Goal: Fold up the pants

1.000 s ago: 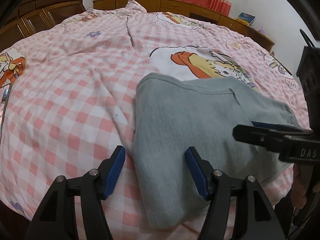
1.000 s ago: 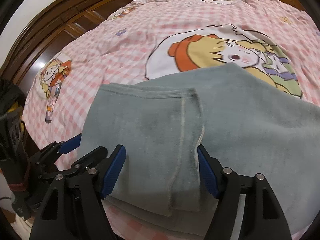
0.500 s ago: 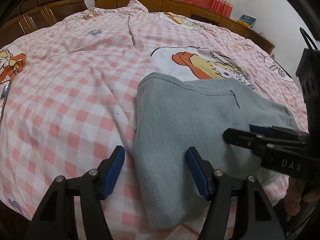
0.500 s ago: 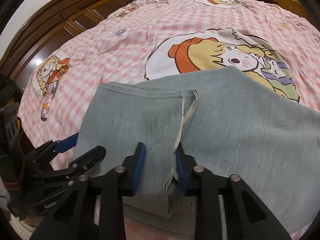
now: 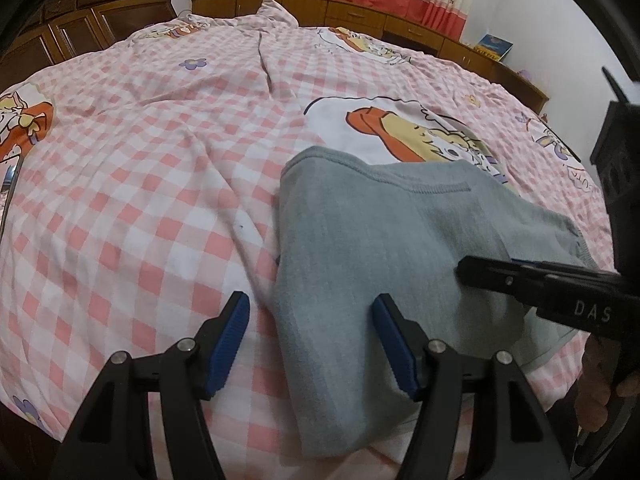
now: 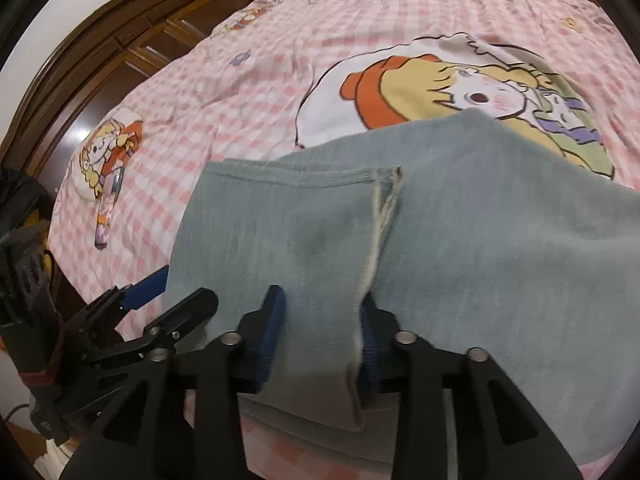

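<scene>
Closed since earlier: right gripper (image 6: pixel 320 332), jaws pinching grey-blue folded knit pants (image 6: pixel 460 248), long axis left-right on pink checked bedsheet (image 5: pixel 140 200); left gripper (image 5: pixel 312 340) jaws open.

The right gripper (image 6: pixel 320 336) pinches a folded flap of the grey pants (image 6: pixel 500 248) between its blue-padded fingers (image 6: pixel 272 328). Left of them, the left gripper (image 6: pixel 160 300) stands open over the checked bed (image 6: pixel 280 60).
</scene>
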Demonstrator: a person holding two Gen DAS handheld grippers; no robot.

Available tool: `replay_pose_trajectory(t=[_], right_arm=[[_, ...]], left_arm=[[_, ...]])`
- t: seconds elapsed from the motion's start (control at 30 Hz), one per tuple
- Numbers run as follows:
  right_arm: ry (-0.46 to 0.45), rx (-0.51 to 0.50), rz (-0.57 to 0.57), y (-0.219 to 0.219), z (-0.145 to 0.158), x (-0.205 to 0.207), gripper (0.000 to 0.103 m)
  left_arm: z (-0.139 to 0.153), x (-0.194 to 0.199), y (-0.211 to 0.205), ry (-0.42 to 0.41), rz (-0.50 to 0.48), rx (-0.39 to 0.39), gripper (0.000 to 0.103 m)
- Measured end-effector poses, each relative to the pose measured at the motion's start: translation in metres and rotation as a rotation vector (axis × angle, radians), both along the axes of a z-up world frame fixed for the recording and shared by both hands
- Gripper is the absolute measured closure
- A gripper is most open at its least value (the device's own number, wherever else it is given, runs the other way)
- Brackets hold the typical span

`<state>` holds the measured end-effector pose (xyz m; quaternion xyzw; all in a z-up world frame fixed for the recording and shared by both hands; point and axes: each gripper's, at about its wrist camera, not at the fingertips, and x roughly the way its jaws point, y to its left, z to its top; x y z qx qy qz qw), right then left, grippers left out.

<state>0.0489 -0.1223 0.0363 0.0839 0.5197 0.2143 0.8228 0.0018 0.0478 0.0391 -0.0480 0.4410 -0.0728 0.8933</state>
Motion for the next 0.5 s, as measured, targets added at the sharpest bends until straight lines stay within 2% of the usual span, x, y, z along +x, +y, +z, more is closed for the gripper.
replay_pose_trajectory(t=[0.07,0.1,0.13,0.17,0.27,0.5], right_arm=[[-0.021,-0.041,0.019,0.008,0.000,-0.001,0.064],[-0.034,-0.058,0.026,0.010,0.002,-0.002,0.073],[-0.043,-0.068,0.034,0.012,0.003,-0.004,0.087],[-0.052,-0.069,0.041,0.013,0.006,-0.005,0.091],[-0.067,-0.043,0.039,0.010,0.018,-0.008,0.094],[-0.130,-0.008,0.024,0.016,0.073,-0.012,0.094]], left_arm=[[0.000,0.000,0.002,-0.002,0.003,-0.010,0.035],[0.000,0.000,0.004,-0.003,0.004,-0.016,0.035],[0.000,0.000,0.005,-0.003,0.006,-0.020,0.035],[0.000,0.000,0.006,-0.004,0.008,-0.023,0.035],[0.002,-0.002,0.010,-0.005,0.019,-0.031,0.035],[0.019,-0.021,0.019,-0.040,0.024,-0.052,0.035]])
